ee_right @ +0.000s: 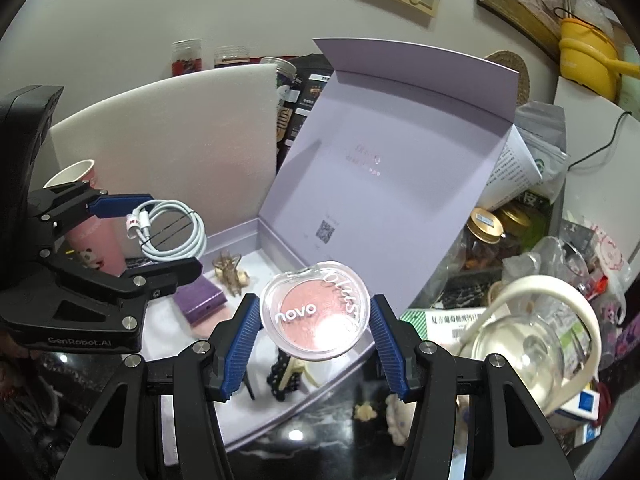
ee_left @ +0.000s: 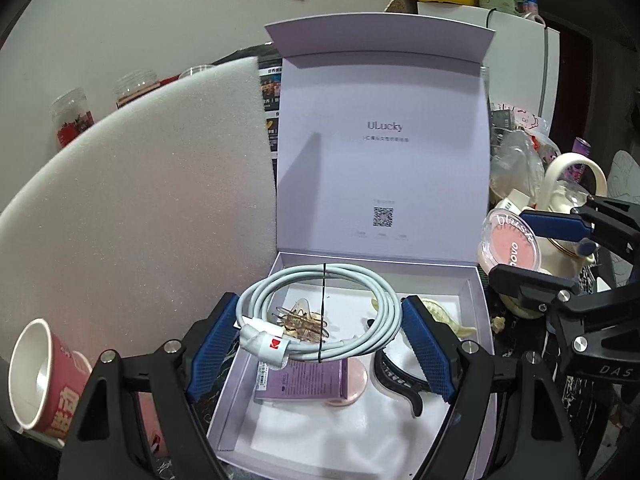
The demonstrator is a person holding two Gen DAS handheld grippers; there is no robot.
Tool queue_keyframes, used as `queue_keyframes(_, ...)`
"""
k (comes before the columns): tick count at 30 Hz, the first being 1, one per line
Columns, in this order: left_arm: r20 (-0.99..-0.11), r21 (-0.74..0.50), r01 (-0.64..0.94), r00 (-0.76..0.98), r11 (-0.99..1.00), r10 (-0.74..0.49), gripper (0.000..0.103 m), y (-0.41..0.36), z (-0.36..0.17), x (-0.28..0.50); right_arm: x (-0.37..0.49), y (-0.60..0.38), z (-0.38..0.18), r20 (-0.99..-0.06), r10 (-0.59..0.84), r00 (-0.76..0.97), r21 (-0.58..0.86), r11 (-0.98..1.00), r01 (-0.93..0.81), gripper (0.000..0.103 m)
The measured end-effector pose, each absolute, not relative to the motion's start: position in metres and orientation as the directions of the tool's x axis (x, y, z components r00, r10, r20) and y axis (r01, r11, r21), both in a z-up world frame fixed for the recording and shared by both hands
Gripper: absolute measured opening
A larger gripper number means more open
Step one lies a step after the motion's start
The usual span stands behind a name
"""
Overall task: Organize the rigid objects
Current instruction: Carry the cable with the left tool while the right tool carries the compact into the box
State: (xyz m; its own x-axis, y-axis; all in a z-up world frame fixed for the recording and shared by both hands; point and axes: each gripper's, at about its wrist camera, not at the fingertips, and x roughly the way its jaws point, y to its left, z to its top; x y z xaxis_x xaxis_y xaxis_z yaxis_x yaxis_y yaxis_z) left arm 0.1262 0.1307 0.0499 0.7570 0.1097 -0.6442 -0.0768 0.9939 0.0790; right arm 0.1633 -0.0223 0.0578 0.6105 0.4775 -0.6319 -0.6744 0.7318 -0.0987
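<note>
An open lilac box [ee_left: 482,320] stands with its lid [ee_left: 380,140] upright. My left gripper [ee_left: 320,312] hovers over the tray, shut on a coiled white cable [ee_left: 352,270] that spans its blue pads. The right wrist view shows the same left gripper [ee_right: 176,234] and cable [ee_right: 180,216] at the left. My right gripper [ee_right: 314,308] is shut on a round pink blush compact [ee_right: 316,312], just above the box's right front edge. In the left wrist view, this right gripper [ee_left: 516,246] and compact [ee_left: 502,236] sit at the right. A clear hair claw [ee_left: 300,320], a purple carton [ee_left: 300,380] and a black hair clip [ee_left: 400,376] lie in the tray.
A white foam sheet [ee_left: 140,200] leans to the left of the box, with a red paper cup [ee_left: 40,376] beside it. To the right are a glass pot with a cream handle [ee_right: 532,344], jars [ee_right: 486,232], bags and small cartons. Jars and packets stand behind the foam.
</note>
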Motion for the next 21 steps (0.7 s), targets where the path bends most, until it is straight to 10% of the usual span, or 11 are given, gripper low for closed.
queue_keyframes(21,-0.704,0.103,-0.104,0.695,0.989,0.146,0.082,0.154,0.016,0.163,0.194,0.013,0.020,-0.707,0.410,0.576,-0.085,0.760,-0.645,0.055)
